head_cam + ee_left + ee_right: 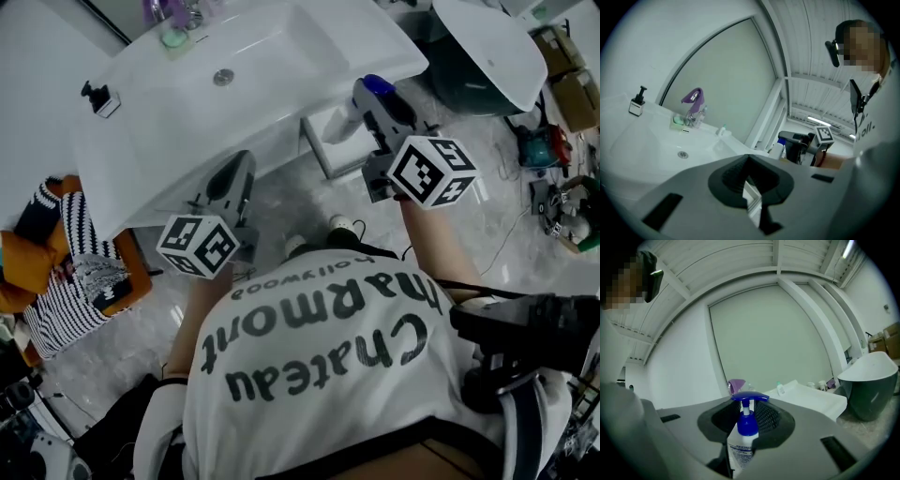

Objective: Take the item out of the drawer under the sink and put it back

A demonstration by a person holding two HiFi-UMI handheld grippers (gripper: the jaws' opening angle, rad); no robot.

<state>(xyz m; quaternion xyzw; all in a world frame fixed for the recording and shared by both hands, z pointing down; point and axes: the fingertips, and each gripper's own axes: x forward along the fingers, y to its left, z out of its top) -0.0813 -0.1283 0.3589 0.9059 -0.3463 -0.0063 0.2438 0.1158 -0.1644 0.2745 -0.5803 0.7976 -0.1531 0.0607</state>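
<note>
In the head view, the pump bottle (342, 122) is out of the drawer and is carried in the right hand-held gripper (367, 96), in front of the white sink (281, 47) and about level with its front edge. The left hand-held gripper (236, 169) is held under that edge. A white frame (323, 145) below the sink is probably the open drawer, though little of it is shown. A striped cloth (56, 253) on an orange seat lies off to the left, and a freestanding basin (487, 47) stands at the right. Both are well apart from the path back.

In the left gripper view, the left hand-held gripper (749, 187) is clenched on nothing. A purple tap (693, 98) and a black dispenser (637, 101) are seen on the sink (647, 140).

In the right gripper view, the bottle (742, 439) is clamped upright by the body between the jaws of the right hand-held gripper (749, 420), its blue pump head standing above them.

The return could go wrong in two ways. The smooth body could slip through the pads, or the tall pump head could be knocked on the sink's overhang if the bottle is lowered too close to it.
</note>
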